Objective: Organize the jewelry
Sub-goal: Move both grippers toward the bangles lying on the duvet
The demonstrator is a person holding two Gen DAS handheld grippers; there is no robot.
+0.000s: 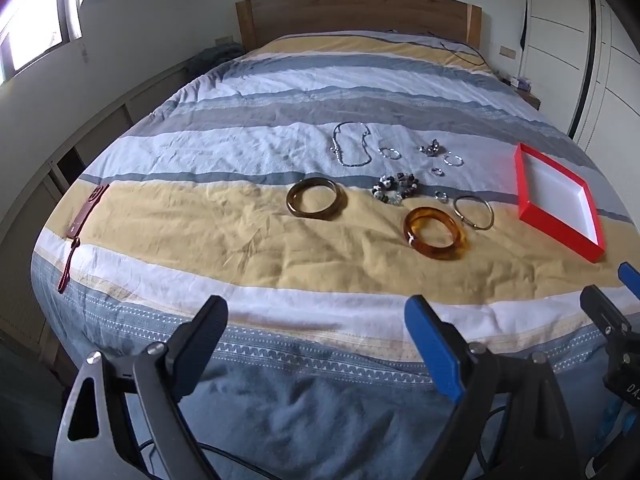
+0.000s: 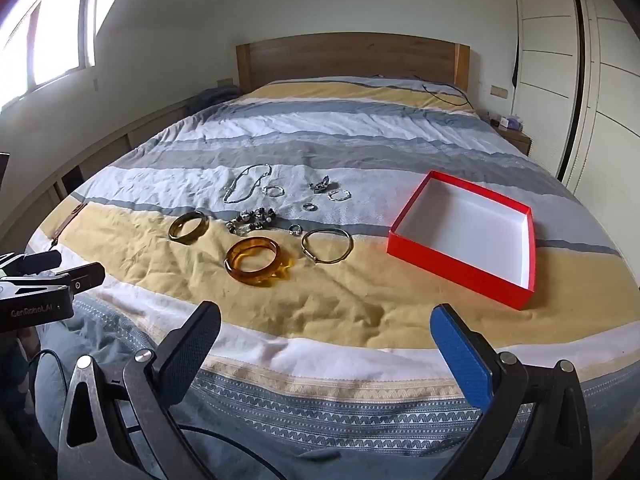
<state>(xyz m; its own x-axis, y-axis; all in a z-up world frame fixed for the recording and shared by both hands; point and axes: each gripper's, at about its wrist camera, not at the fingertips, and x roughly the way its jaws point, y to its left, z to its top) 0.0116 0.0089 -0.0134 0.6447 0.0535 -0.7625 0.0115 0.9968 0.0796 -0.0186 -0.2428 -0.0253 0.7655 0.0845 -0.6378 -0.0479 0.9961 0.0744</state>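
You are at the very start; nothing lies in the red box (image 2: 464,268) yet, its white floor is bare, and every piece is spread on the striped duvet (image 2: 360,312); your left gripper (image 1: 316,332) hangs over the foot of the bed with its jaws wide and nothing between them; your right gripper (image 2: 326,332) does the same, wide and empty, a little nearer the box

The jewelry sits in a loose cluster left of the box: the amber bangle (image 2: 256,262) lies nearest you on the yellow band; the thin metal bangle (image 2: 327,245) is just beside it toward the box; the olive bangle (image 2: 188,227) is farther left; the beaded bracelet (image 2: 252,220) lies behind the amber one; two small rings (image 2: 295,230) (image 2: 309,207) and a necklace (image 2: 248,186) with other small silver pieces lie farther back on the pale stripe

The step in hand, as I judge it, is choosing and reaching for a first piece; the thin metal bangle looks the natural pick for your right gripper, being closest to the box; come down with one finger inside the hoop and one outside, close on the rim, then lift clear of the cloth before you swing to the box; the soft, wrinkled duvet may give under the fingers, so press lightly
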